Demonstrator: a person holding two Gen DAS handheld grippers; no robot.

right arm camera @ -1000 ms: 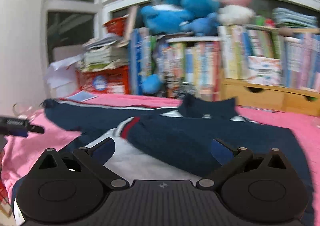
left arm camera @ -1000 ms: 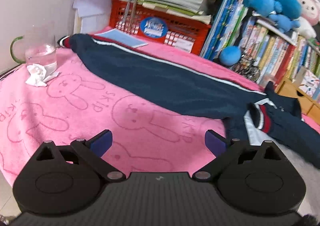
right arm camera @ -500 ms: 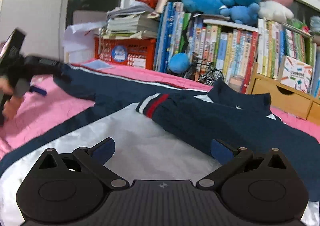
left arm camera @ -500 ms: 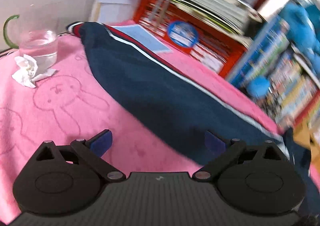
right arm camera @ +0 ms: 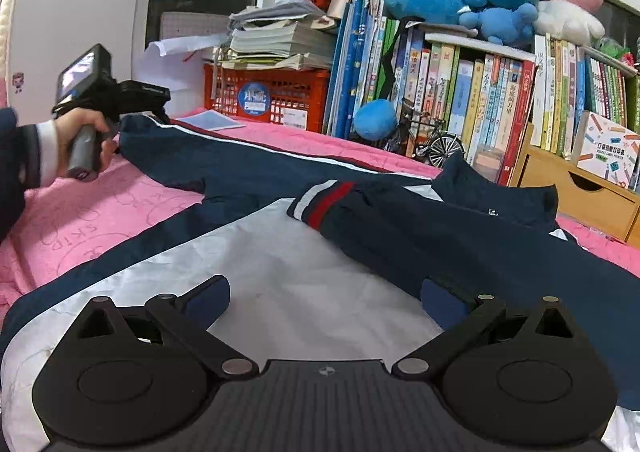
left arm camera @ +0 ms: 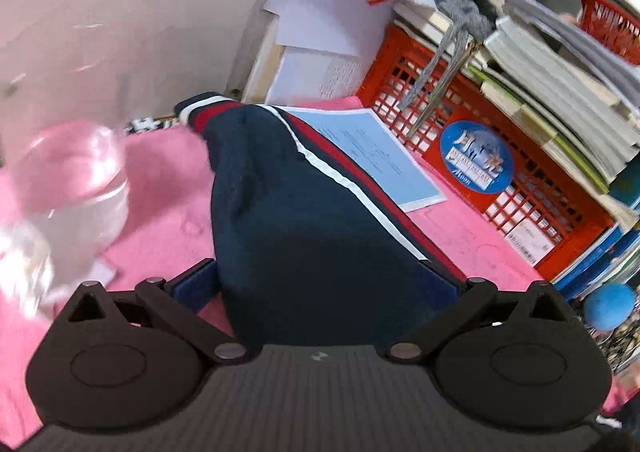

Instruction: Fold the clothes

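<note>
Two grippers over one navy jacket [right arm camera: 460,236] spread on the pink blanket [right arm camera: 100,212], and room is tight at the back. Behind the spread sleeve [left arm camera: 304,220] sits the red crate [left arm camera: 500,172], with a blue sheet of paper [left arm camera: 380,160] lying just beside the sleeve's striped edge. On the other side a glass jar [left arm camera: 76,180] stands near the sleeve, blurred, with open pink blanket between them. That bare patch of blanket in the right wrist view is the clearest space around.

Sleeve's long axis runs away from the left gripper [left arm camera: 320,284] toward the wall, cuff [left arm camera: 200,112] at the far end, pointing up-left in the left wrist view. From the right wrist view that same sleeve stretches out sideways from the jacket body, while the other sleeve lies folded across the white lining, its red-and-white cuff [right arm camera: 324,204] pointing left.

Left gripper is spread wide with its fingers straddling the sleeve, cloth filling the gap; whether they touch it I cannot tell. A hand [right arm camera: 86,132] grips its handle, arm reaching in from the left. Right gripper [right arm camera: 324,300] hovers low over the white lining, fingers wide apart, nothing between them.
</note>
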